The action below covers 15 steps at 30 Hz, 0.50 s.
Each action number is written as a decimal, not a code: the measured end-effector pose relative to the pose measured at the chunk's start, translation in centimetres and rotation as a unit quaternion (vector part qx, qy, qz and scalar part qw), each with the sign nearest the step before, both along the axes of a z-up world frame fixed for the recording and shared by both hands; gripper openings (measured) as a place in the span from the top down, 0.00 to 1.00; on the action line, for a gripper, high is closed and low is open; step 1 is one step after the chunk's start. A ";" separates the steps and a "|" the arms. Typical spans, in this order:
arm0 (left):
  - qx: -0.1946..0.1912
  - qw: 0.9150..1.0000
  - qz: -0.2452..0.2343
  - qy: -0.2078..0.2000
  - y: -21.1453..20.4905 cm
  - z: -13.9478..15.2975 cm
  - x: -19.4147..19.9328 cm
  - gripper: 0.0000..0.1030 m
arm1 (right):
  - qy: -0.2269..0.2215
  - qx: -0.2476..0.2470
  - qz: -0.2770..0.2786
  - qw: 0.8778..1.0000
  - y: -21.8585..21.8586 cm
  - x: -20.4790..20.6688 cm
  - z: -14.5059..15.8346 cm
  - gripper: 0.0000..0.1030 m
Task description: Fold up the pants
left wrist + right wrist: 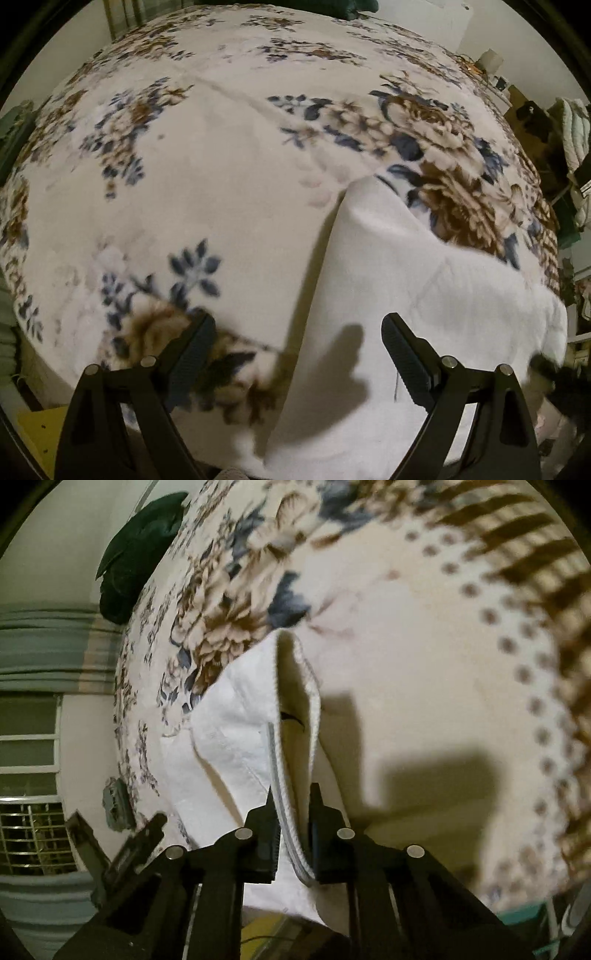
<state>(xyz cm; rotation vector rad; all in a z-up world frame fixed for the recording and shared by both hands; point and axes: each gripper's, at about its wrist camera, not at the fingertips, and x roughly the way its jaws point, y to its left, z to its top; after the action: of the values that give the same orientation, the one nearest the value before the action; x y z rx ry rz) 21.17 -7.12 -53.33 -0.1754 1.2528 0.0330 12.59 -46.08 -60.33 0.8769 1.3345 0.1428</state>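
White pants (406, 295) lie on a floral blanket (184, 166) over a bed, at the right of the left wrist view. My left gripper (297, 347) is open above the pants' left edge, with nothing between its fingers. In the right wrist view, my right gripper (293, 823) is shut on the ribbed waistband (291, 812) of the white pants (236, 731) and holds it lifted off the blanket (424, 664). The left gripper also shows at the lower left there (122, 845).
A dark green cushion (136, 554) lies at the bed's far end. Clutter and stacked linen (569, 129) stand beside the bed at the right. A window with a grille (33, 834) is at the left. A yellow surface (40, 435) shows below the bed edge.
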 end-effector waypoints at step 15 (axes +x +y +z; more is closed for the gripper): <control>-0.071 0.995 -0.019 0.072 -2.8 -6.4 9.7 0.00 | 0.101 -0.048 -0.073 0.991 -6.2 -2.7 -5.8 0.74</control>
<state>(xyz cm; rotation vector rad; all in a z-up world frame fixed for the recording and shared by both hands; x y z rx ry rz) 30.86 -9.90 -59.76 -0.2754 1.4019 -0.0776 9.90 -52.25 -66.13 0.9222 1.4472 -0.1254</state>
